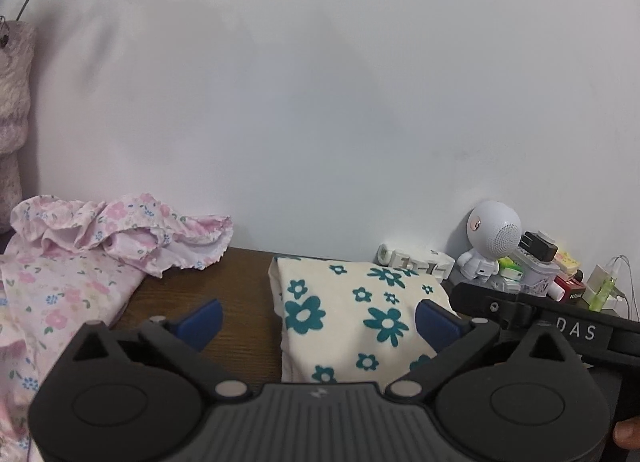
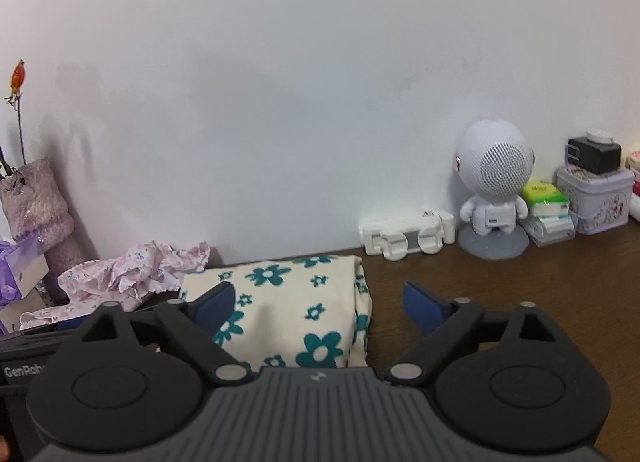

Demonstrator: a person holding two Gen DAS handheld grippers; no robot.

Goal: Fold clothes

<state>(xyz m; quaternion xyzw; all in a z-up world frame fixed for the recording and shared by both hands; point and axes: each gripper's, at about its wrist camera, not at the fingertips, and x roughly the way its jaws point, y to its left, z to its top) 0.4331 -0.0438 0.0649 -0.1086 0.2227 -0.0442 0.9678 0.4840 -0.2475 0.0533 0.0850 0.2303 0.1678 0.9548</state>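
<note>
Both grippers spread wide, empty: left gripper (image 1: 320,322) and right gripper (image 2: 320,308) hover over the folded cream cloth with teal flowers (image 1: 352,310), apparently not touching.

Soft even light, fisheye-bent dark corners, mild blur.

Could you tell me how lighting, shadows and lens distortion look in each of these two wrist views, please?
Left wrist view: soft even light, faint grey shadows on the wall, dark fisheye corners, the table edge bowed behind the cream teal-flowered garment. Right wrist view: similar soft light, blurry shadows on the wall's left, a bright patch by the white astronaut speaker.
</note>
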